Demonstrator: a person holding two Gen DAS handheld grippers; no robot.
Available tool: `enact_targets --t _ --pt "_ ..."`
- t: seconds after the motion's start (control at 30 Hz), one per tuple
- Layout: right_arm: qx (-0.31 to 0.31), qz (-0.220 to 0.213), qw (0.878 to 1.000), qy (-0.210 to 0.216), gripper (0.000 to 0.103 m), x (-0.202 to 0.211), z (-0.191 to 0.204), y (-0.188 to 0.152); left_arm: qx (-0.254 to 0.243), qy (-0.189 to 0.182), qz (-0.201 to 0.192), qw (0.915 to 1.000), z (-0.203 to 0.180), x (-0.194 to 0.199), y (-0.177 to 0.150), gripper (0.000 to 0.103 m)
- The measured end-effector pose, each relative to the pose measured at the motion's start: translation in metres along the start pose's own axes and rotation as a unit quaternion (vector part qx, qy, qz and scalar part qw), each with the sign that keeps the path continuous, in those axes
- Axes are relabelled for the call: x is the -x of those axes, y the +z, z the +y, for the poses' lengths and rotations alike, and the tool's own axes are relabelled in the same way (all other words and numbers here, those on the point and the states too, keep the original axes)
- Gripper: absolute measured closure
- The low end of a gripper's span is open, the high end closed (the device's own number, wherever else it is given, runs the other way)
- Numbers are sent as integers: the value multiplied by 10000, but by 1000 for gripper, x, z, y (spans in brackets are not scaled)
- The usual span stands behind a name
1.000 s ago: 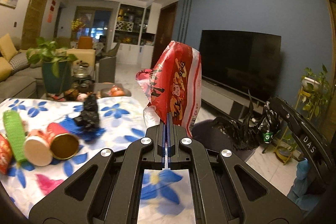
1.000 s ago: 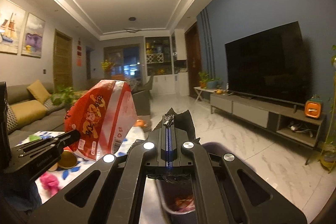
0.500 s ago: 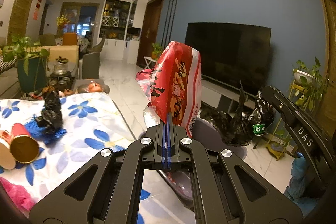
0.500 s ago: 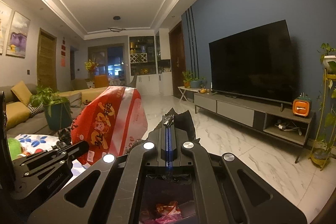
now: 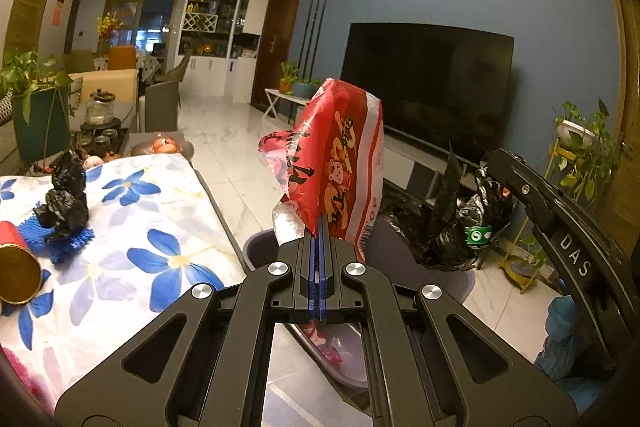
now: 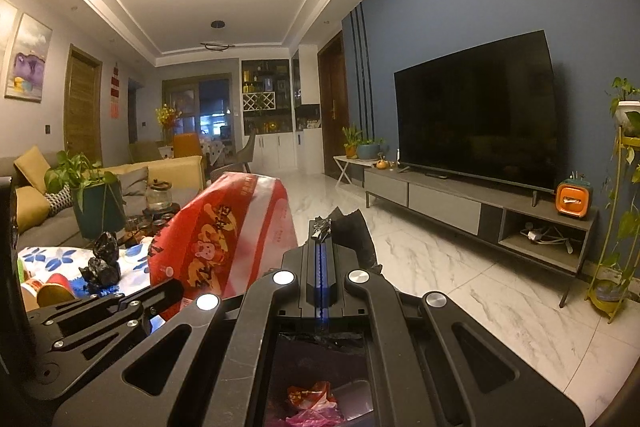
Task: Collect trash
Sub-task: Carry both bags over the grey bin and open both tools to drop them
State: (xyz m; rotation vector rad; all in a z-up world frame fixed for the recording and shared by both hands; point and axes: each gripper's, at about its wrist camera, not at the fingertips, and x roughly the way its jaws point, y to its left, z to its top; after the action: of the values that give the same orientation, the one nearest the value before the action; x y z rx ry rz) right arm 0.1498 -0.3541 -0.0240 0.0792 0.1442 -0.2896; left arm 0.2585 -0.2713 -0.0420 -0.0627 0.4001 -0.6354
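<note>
Over the grey bin (image 5: 460, 285): left gripper (image 5: 319, 227), jaws clenched on a red snack wrapper (image 5: 336, 167), which has travelled off the floral tablecloth (image 5: 160, 227) to hang above the bin mouth. Right gripper (image 6: 321, 231) pinches the black bin liner (image 5: 444, 231), holding it up (wrappers already lie inside). Judged: release is next. Remaining on the table: crumpled black bag (image 5: 64, 199), red cup (image 5: 14, 267).
</note>
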Motion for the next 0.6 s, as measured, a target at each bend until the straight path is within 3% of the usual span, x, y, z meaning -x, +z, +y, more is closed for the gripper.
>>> enact_targets --t 0.5,0.6 --pt "-32 276 9996 41 102 -24 -8 -12 -5 -308 300 9991 2 -23 -10 97" --pt "-75 307 9995 41 90 -26 -11 -14 33 -401 378 9985 2 -26 -12 91"
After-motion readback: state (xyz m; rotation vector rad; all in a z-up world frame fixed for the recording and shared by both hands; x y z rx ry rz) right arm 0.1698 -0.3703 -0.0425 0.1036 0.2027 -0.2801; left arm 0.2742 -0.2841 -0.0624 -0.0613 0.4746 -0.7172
